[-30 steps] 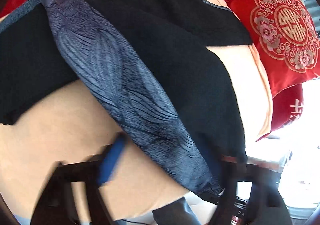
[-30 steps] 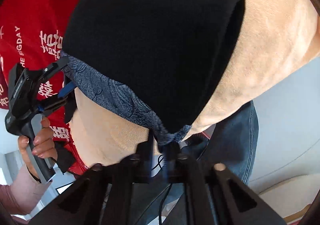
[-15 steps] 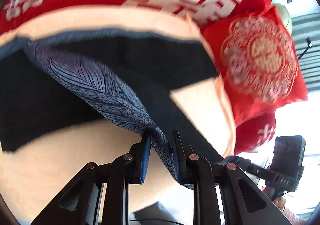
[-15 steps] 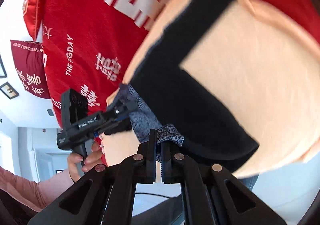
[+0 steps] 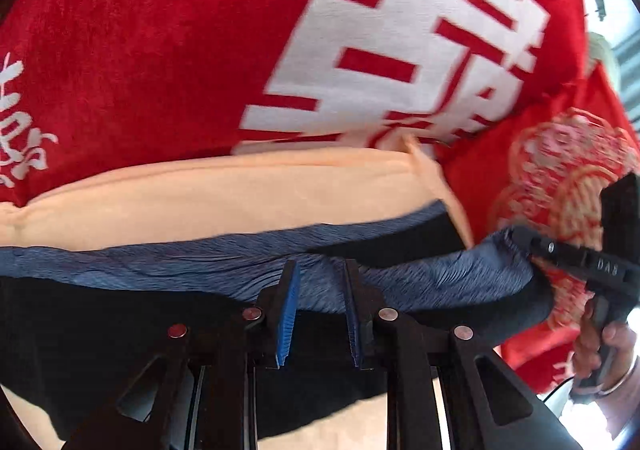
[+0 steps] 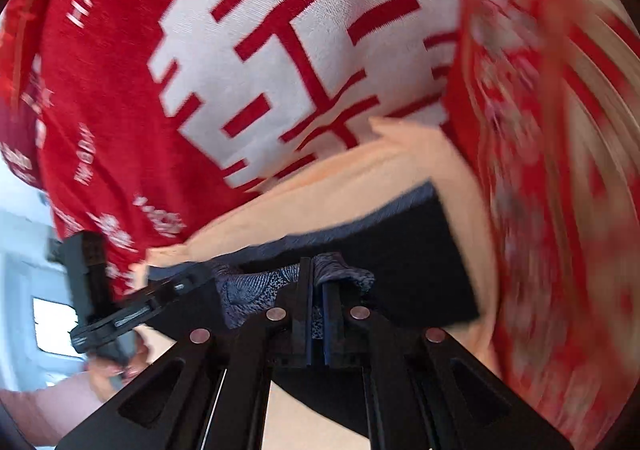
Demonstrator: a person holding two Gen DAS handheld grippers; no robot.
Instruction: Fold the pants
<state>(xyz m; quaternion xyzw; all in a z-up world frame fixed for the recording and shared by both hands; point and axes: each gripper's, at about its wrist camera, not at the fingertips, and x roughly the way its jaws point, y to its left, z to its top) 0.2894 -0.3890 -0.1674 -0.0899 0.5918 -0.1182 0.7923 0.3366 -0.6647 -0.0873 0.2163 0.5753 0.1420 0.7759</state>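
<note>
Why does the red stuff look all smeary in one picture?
Right wrist view: the camera is moving, so the red patterned cushion streaks into blur, while the right tongs look sharp. Left wrist view: the red blanket with white characters is only slightly soft, bright window glare whitens the lower right corner, and the fisheye lens bends the peach cushion.

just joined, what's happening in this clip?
A person is folding dark pants on a peach cushion, one handheld gripper per hand. The right gripper is shut on the blue patterned edge. The left gripper straddles that edge with its jaws apart. The edge lies near the pants' far side; red pillows sit behind.
</note>
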